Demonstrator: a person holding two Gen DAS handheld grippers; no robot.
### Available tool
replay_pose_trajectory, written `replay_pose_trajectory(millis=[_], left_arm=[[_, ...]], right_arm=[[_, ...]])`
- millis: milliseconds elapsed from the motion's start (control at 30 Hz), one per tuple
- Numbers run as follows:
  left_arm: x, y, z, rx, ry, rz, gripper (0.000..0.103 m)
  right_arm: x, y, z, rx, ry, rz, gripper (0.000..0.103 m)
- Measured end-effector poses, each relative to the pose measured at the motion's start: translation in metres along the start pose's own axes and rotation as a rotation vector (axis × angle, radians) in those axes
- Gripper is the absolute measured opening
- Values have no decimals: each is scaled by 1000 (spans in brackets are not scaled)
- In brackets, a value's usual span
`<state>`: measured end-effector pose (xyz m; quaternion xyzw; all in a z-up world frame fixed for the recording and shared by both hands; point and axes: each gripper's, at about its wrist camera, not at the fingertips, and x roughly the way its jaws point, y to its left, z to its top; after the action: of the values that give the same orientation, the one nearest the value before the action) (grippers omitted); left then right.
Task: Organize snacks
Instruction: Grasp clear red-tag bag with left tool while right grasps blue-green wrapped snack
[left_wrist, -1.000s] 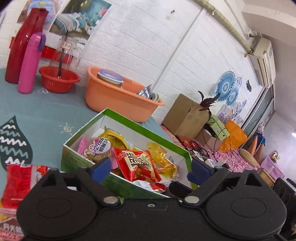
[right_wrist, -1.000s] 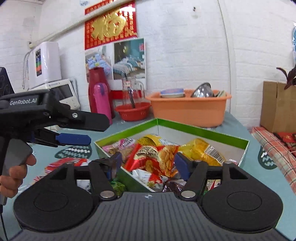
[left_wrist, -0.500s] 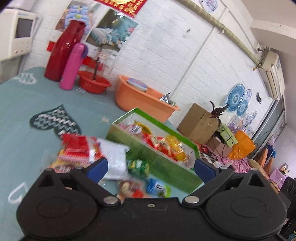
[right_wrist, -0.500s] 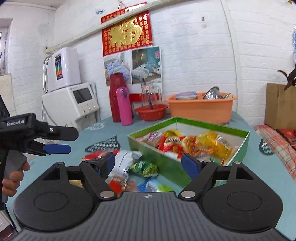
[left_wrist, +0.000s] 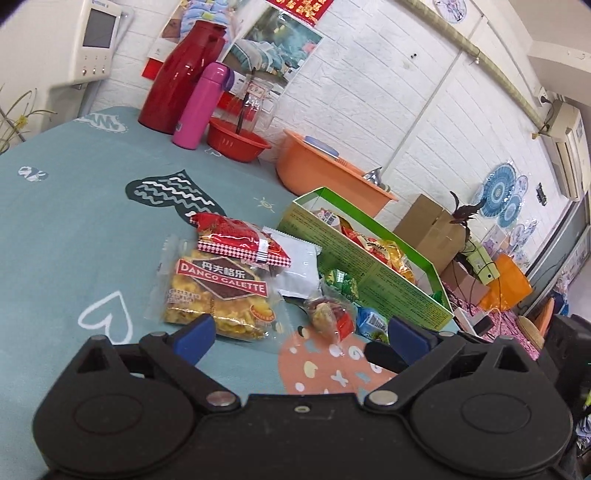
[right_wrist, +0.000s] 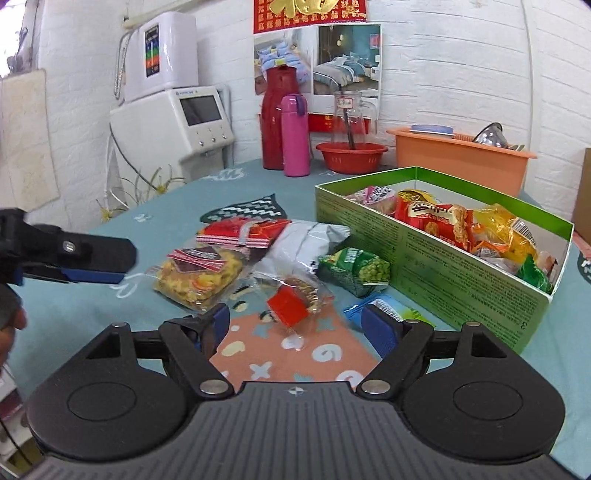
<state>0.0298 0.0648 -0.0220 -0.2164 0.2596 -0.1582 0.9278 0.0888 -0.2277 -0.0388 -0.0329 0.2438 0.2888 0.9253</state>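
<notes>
A teal patterned tablecloth (right_wrist: 92, 306) is spread over the table, and a green cardboard box (right_wrist: 436, 266) is set on it toward the right, open at the top and already part filled with wrapped snacks, evidently as the collecting place. Just left of the box the unsorted packets are heaped, some overlapping: a white foil pouch (right_wrist: 295, 243), partly covered by a red packet (left_wrist: 240, 240), then a clear Danco Galette bag (left_wrist: 218, 291), a green pea packet (right_wrist: 356, 269), a small red-labelled nut pack (right_wrist: 295, 302) and a blue wrapper (right_wrist: 373, 308) nearest the box wall. The right gripper (right_wrist: 295, 326) is held low behind the nut pack with fingers spread and nothing between them, probably lined up for a pick. The left gripper (left_wrist: 299, 332) is likewise held empty with fingers apart, near the galette bag.
</notes>
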Motion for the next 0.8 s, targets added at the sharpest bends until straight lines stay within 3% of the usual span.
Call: replay_pose_trajectory(millis=[233,400,600,667,800], left_arm=[[33,-16,9,24,33,-98,103],[68,-26,11,38,82,-136,103],[97,-26,12,11,120,-120,98],[105,-27,12,20,133,-110,98],[118,-30,14,39,140,-84,98]], right_arm=[[11,-28,5,-31,4,-99,103],[28,-50,13,-91,-20,6,103],[39,-55,5,-88,94,31,103],[33,-52,-3,-72,132,32,88],[20,-46,-9,-68,131,53,83]])
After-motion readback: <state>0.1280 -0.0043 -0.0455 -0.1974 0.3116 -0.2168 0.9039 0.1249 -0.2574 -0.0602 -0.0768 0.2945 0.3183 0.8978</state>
